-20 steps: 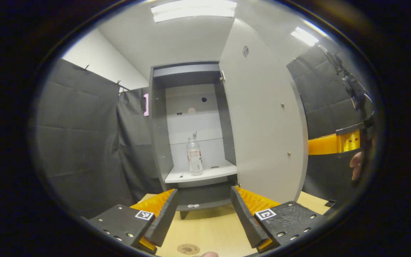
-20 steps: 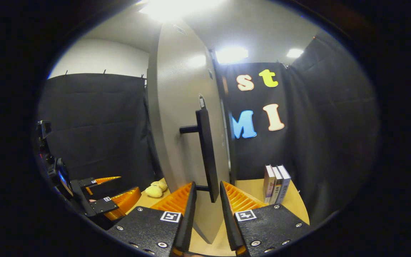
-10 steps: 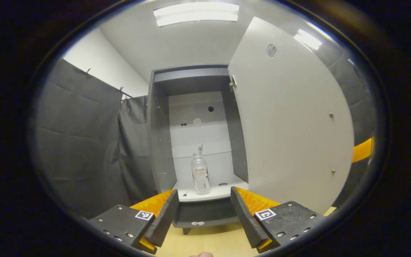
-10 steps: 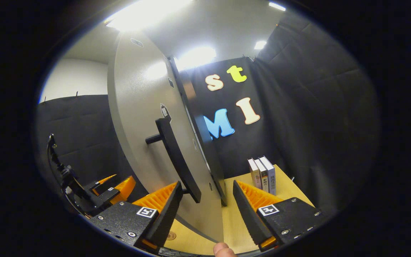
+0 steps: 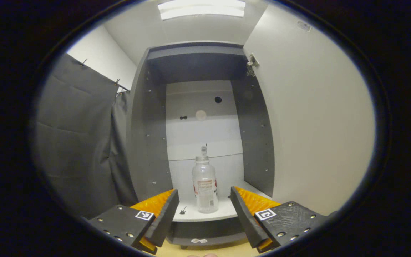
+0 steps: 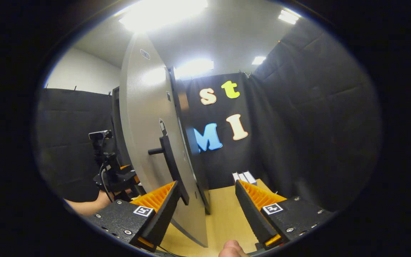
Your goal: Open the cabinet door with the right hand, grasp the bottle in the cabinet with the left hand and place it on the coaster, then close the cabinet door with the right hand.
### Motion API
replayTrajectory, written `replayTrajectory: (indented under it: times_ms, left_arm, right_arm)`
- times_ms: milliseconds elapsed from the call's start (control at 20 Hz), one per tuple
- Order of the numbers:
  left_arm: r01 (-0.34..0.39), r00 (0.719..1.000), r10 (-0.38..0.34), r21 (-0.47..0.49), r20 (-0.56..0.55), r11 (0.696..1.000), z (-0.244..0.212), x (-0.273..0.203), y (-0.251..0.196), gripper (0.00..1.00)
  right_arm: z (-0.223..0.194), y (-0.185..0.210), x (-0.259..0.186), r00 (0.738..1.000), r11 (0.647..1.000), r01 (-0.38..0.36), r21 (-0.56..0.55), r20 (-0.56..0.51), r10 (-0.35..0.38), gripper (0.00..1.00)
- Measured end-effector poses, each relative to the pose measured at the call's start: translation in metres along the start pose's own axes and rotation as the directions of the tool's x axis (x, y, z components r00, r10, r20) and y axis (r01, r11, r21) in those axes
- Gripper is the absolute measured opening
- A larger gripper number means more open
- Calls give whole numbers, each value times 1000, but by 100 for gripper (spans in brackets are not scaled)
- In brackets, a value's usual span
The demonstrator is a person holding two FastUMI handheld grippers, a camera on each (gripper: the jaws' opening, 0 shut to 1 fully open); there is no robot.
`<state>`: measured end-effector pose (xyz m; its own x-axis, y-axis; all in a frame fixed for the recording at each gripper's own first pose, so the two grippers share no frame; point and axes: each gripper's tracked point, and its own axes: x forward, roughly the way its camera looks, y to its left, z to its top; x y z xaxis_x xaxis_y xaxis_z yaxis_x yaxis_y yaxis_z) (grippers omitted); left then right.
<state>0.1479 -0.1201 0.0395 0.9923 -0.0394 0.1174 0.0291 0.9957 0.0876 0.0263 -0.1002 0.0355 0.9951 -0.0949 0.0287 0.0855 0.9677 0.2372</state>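
Since a second ago we have carried the left gripper (image 5: 204,214) much nearer the cabinet (image 5: 148,117), so the clear plastic bottle (image 5: 204,185) now looms between our two spread fingers, and the right gripper (image 6: 205,210) has let go of the door's bar handle (image 6: 171,167) and backed off, its fingers now set wide with the handle just off its left finger. The cabinet door (image 5: 316,117) stands swung fully out on the right of the left gripper view, which we judge finishes the opening step and puts us in the reach for the bottle. The bottle stands upright on the pale lower shelf (image 5: 223,212), near its front edge and roughly centred between the dark side walls, apart from both fingers and not yet gripped. We hold the left gripper wide and level with the bottle's lower body, presumably so the fingers can pass either side of it. Room looks fair: open shelf on both sides of the bottle, the front lip of the shelf just beyond our fingertips, and the open door close on the right. In the right gripper view we see the left gripper (image 6: 114,176) beyond the door's edge, and books (image 6: 244,177) standing on the wooden table (image 6: 223,217) well clear of the door's swing.
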Motion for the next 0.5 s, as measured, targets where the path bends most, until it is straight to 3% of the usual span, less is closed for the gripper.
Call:
replayTrajectory:
  times_ms: [50,100,300,500]
  left_arm:
    - [7,1000,-7,4,-1,1000,-4,18,0,86]
    - [12,1000,-12,6,2,1000,-7,31,-2,87]
    - [9,998,-11,32,54,999,-11,73,-1,85]
    - [-44,998,44,-4,53,999,-26,113,13,87]
  right_arm:
    - [6,-6,-2,999,1000,29,11,18,-30,91]
    - [12,-11,-5,997,998,62,26,33,-63,95]
    - [18,-18,-10,989,988,139,61,33,-141,95]
    - [16,-7,-13,982,982,187,-16,30,-186,95]
